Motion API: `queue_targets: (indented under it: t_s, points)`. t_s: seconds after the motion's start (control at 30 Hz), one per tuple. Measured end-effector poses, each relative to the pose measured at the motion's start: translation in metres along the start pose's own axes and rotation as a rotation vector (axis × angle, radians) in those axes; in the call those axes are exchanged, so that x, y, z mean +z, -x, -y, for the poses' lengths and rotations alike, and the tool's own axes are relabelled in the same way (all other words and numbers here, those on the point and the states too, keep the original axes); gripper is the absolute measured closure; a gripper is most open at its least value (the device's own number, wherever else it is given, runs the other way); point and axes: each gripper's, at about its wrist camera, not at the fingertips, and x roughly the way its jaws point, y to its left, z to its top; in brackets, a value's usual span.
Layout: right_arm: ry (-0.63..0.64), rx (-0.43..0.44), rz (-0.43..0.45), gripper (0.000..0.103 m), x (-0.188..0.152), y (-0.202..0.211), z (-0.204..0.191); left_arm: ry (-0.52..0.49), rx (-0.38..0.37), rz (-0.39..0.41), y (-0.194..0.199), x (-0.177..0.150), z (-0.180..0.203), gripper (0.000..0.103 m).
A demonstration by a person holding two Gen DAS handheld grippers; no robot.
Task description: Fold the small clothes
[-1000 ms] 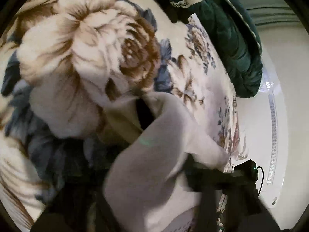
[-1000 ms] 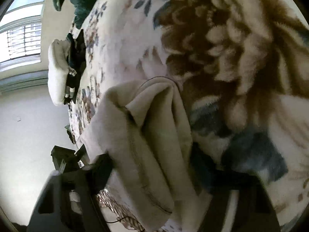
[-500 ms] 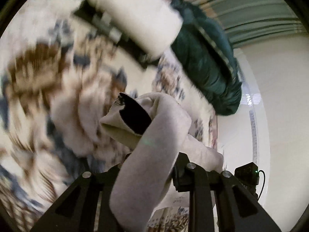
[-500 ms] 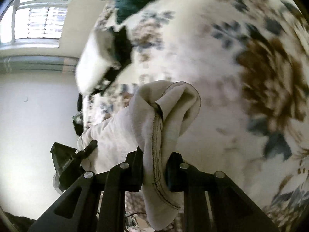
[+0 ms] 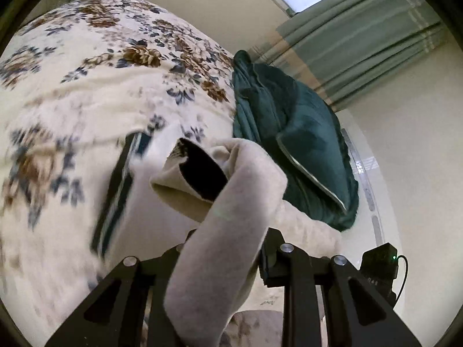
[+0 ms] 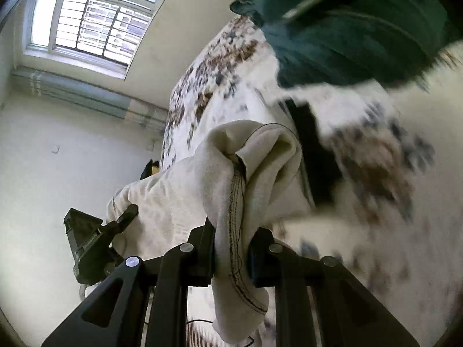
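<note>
A cream fleece garment with a black inner patch (image 5: 231, 231) is pinched between the jaws of my left gripper (image 5: 228, 248) and bulges forward over them. The same cream garment (image 6: 249, 173), with a dark stitched seam, is pinched in my right gripper (image 6: 231, 248). Both grippers hold it lifted above the floral blanket (image 5: 86, 101). The left gripper's body (image 6: 92, 240) shows in the right wrist view, at the garment's other end. A white and black folded garment (image 5: 124, 179) lies on the blanket beyond, blurred.
A dark green quilted cover (image 5: 289, 150) is heaped at the far side of the bed; it also shows in the right wrist view (image 6: 347, 29). Green curtains (image 5: 361, 43) and a barred window (image 6: 92, 29) line the walls. The floral blanket (image 6: 376, 173) covers the bed.
Both grippers have lifted the cream garment up off the blanket and tilted upward; the views now show the walls, curtain and window. The grips have not changed.
</note>
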Motion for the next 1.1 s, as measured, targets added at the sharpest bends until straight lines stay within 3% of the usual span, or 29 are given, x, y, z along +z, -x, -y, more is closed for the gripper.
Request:
queue_targets:
  t_s: [0.17, 0.27, 0.33, 0.37, 0.4, 0.47, 0.57, 0.6, 0.67, 0.73, 0.87, 1.1]
  points:
    - [0.005, -0.066, -0.007, 0.085, 0.074, -0.085, -0.006, -0.014, 0.114, -0.103, -0.068, 0.038, -0.042, 0.076]
    - [0.005, -0.127, -0.03, 0.084, 0.087, -0.116, 0.008, -0.072, 0.143, -0.112, -0.082, 0.039, -0.047, 0.072]
    - [0.011, -0.167, -0.043, 0.083, 0.093, -0.128, 0.017, -0.074, 0.169, -0.099, -0.079, 0.038, -0.046, 0.062]
    - [0.008, -0.175, -0.048, 0.08, 0.095, -0.13, 0.023, -0.071, 0.225, -0.09, -0.076, 0.037, -0.043, 0.046]
    - [0.008, -0.192, -0.053, 0.076, 0.097, -0.132, 0.025, -0.079, 0.276, -0.08, -0.073, 0.036, -0.039, 0.03]
    - [0.027, -0.272, -0.058, 0.053, 0.099, -0.132, 0.022, -0.115, 0.359, -0.045, -0.068, 0.033, -0.029, 0.017]
    - [0.067, -0.412, -0.034, 0.035, 0.096, -0.124, 0.005, -0.179, 0.478, -0.035, -0.065, 0.024, -0.013, 0.006]
    - [0.085, -0.446, -0.022, 0.031, 0.093, -0.121, -0.002, -0.209, 0.523, -0.037, -0.064, 0.019, -0.006, 0.005]
    - [0.155, -0.586, 0.032, 0.008, 0.084, -0.112, -0.023, -0.265, 0.612, -0.019, -0.061, 0.006, 0.01, 0.005]
    - [0.219, -0.679, 0.062, 0.001, 0.071, -0.107, -0.045, -0.292, 0.63, -0.004, -0.055, -0.005, 0.021, 0.005]
    - [0.317, -0.801, 0.082, 0.001, 0.041, -0.093, -0.078, -0.317, 0.677, 0.012, -0.035, -0.028, 0.044, 0.005]
    - [0.32, -0.839, 0.145, 0.001, -0.001, -0.031, -0.124, -0.349, 0.69, 0.058, 0.027, -0.057, 0.092, 0.005]
